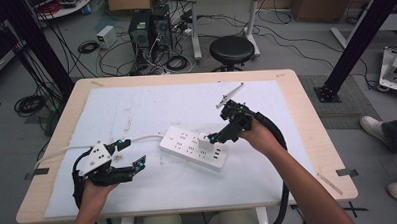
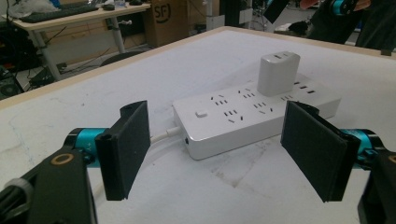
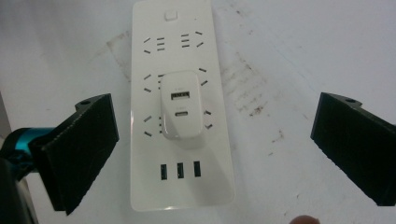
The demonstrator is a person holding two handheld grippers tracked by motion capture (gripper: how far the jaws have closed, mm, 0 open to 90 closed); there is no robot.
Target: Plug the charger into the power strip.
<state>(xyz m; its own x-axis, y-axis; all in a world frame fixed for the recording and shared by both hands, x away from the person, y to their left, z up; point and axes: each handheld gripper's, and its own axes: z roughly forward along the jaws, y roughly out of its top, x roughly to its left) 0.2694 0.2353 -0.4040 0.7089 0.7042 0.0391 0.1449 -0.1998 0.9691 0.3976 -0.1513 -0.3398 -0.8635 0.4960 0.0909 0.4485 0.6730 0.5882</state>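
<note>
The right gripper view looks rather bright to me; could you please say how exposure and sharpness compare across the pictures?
Right gripper view: power strip nearly washed out, charger crisp. Left gripper view: even light, background soft. High view: dim, slightly grainy.

A white power strip lies flat on the white surface in front of me, long and rectangular with rounded corners, set at a slant from upper left to lower right in the high view. Its top carries several rows of dark socket slots, a small square button at one end and three USB ports at the other. A white cable leaves the button end. A white charger block stands upright, plugged into a socket near the USB end, with two ports on its top face.
</note>
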